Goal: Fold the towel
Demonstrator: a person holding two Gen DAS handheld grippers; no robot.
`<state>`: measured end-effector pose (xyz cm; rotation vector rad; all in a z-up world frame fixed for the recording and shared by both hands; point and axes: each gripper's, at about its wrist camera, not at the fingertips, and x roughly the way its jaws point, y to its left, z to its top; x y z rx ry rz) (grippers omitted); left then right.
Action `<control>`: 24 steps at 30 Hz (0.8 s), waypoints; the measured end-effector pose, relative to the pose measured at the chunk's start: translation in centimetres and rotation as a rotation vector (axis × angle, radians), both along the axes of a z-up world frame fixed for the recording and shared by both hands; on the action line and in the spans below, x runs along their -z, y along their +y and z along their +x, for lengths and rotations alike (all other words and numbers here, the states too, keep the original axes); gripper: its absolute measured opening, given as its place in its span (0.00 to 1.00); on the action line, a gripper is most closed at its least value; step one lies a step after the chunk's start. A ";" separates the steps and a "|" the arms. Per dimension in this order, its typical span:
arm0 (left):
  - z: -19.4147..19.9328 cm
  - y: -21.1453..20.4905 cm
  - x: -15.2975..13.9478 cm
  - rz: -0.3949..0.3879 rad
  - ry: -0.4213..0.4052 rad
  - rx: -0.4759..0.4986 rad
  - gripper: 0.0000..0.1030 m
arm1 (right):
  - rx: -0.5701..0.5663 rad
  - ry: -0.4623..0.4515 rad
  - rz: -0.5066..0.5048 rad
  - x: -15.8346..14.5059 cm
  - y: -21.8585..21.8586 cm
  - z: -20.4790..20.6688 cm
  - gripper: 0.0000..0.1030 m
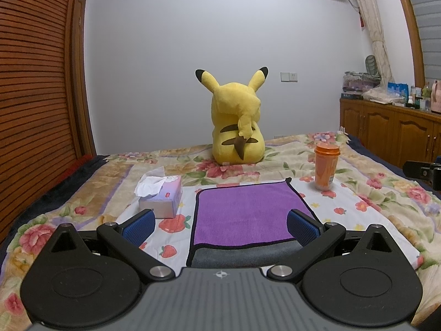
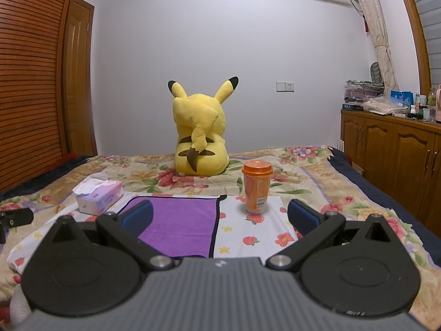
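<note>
A purple towel (image 1: 245, 212) with a dark edge lies flat on the flowered bedspread; a grey layer shows at its near edge. It also shows in the right wrist view (image 2: 182, 223). My left gripper (image 1: 220, 224) is open and empty, held above the towel's near edge, with its blue-padded fingers (image 1: 139, 227) spread wide. My right gripper (image 2: 220, 216) is open and empty, above the towel's right edge, its left finger over the towel.
A tissue box (image 1: 162, 195) sits left of the towel. An orange lidded cup (image 1: 326, 165) stands to the right, close ahead of my right gripper (image 2: 256, 190). A yellow plush toy (image 1: 237, 121) sits behind. Wooden cabinets (image 2: 391, 151) line the right wall.
</note>
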<state>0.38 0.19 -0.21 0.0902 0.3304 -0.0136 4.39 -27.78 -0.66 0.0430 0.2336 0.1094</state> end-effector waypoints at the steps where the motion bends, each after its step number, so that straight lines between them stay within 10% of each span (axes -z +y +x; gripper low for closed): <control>1: 0.0 0.1 -0.2 0.002 0.006 0.001 1.00 | -0.001 0.002 -0.001 0.0 0.0 0.0 1.00; 24: 3.3 -0.3 2.0 0.035 0.146 0.017 1.00 | -0.054 0.093 -0.066 1.8 2.2 3.0 1.00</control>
